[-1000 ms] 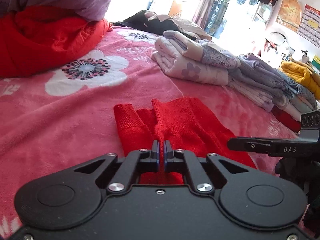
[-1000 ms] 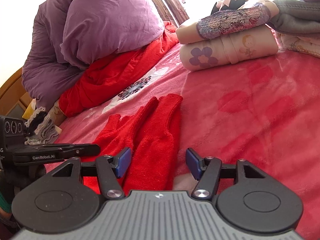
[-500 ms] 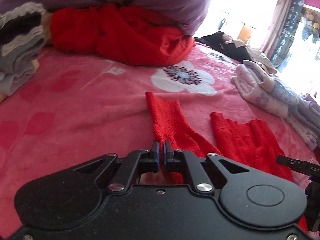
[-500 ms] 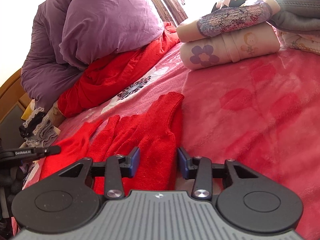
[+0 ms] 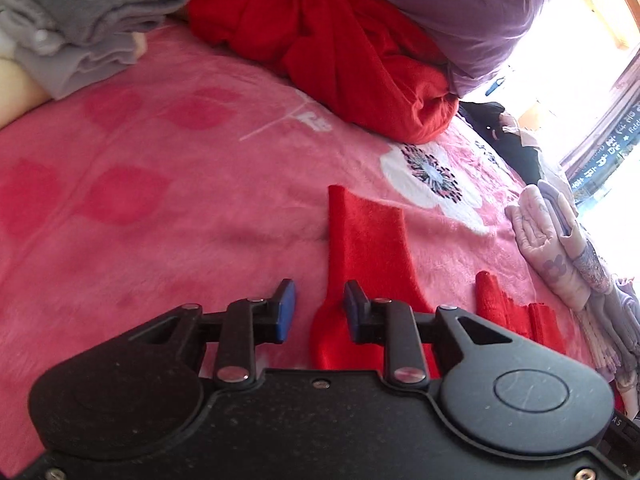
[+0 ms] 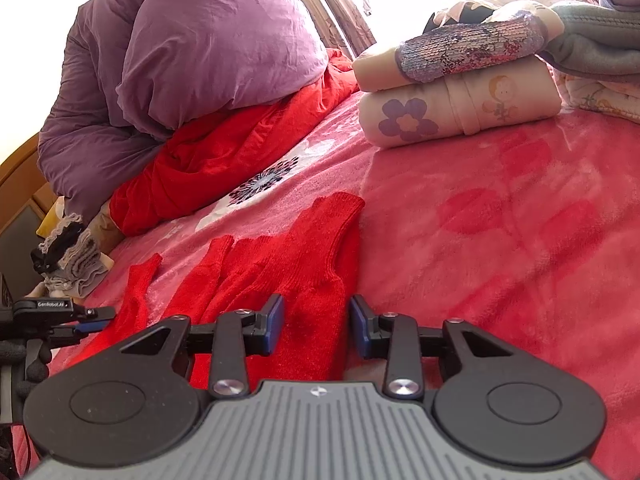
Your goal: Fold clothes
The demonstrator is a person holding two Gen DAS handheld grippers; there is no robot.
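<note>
A red knitted sweater [image 6: 304, 264] lies flat on the pink blanket [image 6: 500, 240]. One sleeve [image 5: 366, 240] is stretched out away from the body. My left gripper [image 5: 320, 312] hovers over the sleeve's near end with its jaws opening. The fabric lies loose between them beside the right pad [image 5: 354, 312]. That gripper [image 6: 100, 318] also shows at the left edge of the right wrist view. My right gripper [image 6: 318, 326] is low over the sweater's near edge with its jaws closing. Red fabric sits between the pads, with a narrow gap at the right pad [image 6: 360, 328].
A purple duvet [image 6: 208, 60] on a red quilt [image 6: 240, 152] fills the back. Folded pale clothes [image 6: 460, 108] are stacked at the right, with grey garments [image 5: 80, 32] at the far left. A white flower print [image 5: 432, 180] marks the blanket beyond the sleeve.
My left gripper swung left with the sleeve pinched, drew it out from the sweater's body, then opened and let it go. The right gripper's jaws narrowed around the sweater's edge without shifting.
</note>
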